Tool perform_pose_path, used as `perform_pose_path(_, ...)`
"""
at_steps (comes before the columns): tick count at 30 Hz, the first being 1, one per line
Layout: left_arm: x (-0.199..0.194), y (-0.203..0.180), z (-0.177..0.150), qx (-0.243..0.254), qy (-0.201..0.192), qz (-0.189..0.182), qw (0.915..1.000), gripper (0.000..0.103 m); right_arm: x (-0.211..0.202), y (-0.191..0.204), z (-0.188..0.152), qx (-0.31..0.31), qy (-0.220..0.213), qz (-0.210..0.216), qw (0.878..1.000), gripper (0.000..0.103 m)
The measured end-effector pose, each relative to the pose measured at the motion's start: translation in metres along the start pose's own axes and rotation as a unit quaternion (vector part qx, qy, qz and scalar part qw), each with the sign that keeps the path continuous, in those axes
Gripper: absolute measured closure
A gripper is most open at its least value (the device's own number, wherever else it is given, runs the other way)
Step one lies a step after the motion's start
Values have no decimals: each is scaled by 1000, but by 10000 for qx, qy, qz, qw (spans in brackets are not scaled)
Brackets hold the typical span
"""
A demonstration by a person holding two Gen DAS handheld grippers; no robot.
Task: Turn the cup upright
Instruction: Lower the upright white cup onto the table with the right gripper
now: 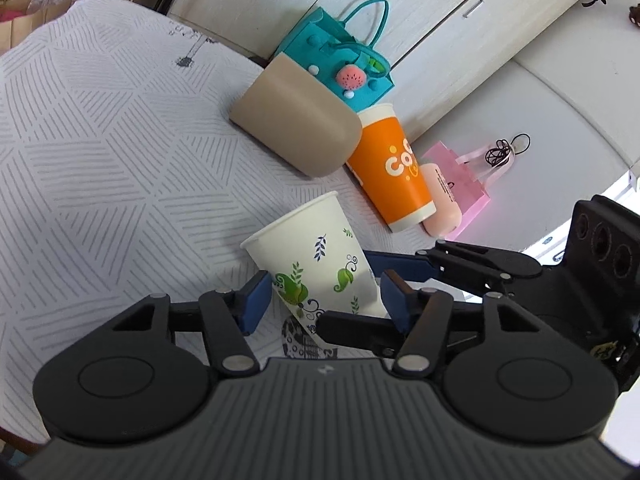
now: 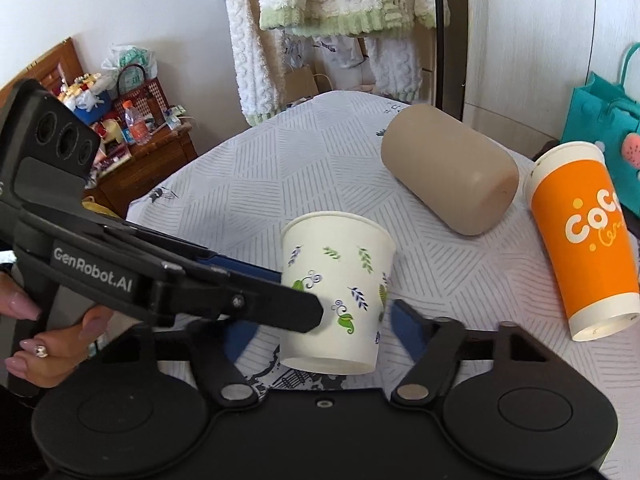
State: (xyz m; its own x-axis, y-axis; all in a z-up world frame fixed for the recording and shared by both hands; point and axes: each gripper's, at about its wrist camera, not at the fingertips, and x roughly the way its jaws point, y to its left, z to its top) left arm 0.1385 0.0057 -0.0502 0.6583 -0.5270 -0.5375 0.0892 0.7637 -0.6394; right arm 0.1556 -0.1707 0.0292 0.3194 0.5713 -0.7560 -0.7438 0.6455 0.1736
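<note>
A white paper cup with green leaf prints (image 1: pixel 316 258) (image 2: pixel 340 292) stands mouth up on the patterned bed cover. My left gripper (image 1: pixel 324 294) straddles its lower part; its blue pads sit at both sides, touching or nearly so. My right gripper (image 2: pixel 320 334) is open around the cup's base, with its right pad apart from the cup wall. The left gripper's arm (image 2: pixel 168 280) crosses in front of the cup in the right wrist view. The right gripper's fingers (image 1: pixel 460 264) reach in behind the cup in the left wrist view.
A beige cup (image 1: pixel 296 126) (image 2: pixel 450 168) lies on its side. An orange paper cup (image 1: pixel 394 168) (image 2: pixel 584 244) stands tilted near the bed's edge. A teal bag (image 1: pixel 340 56), a pink bag (image 1: pixel 460 184) and a pink bottle (image 1: pixel 440 204) lie beyond. A wooden cabinet (image 2: pixel 140 164) stands past the bed.
</note>
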Motion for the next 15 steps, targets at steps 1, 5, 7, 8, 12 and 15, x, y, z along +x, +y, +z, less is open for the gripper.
perform_pose_path(1, 0, -1, 0, 46, -40, 20, 10000, 46, -1, -1, -1, 27, -31, 43, 10000, 33)
perform_pose_path(5, 0, -3, 3, 248, -183, 25, 9995, 49, -5, -7, -5, 186, -137, 147, 9996, 36)
perform_pose_path(7, 0, -4, 3, 348, -229, 8, 9991, 49, -7, -9, -8, 225, -184, 132, 9995, 39)
perform_pose_path(8, 0, -5, 3, 404, -243, -5, 9989, 49, -8, -10, -10, 234, -211, 110, 9994, 40)
perform_pose_path(12, 0, -11, 1, 707, -285, -63, 9971, 49, -11, -8, -19, 162, -413, -56, 9990, 41)
perform_pose_path(15, 0, -18, -4, 1013, -327, 8, 9943, 49, -13, -6, -28, 145, -641, -189, 9977, 41)
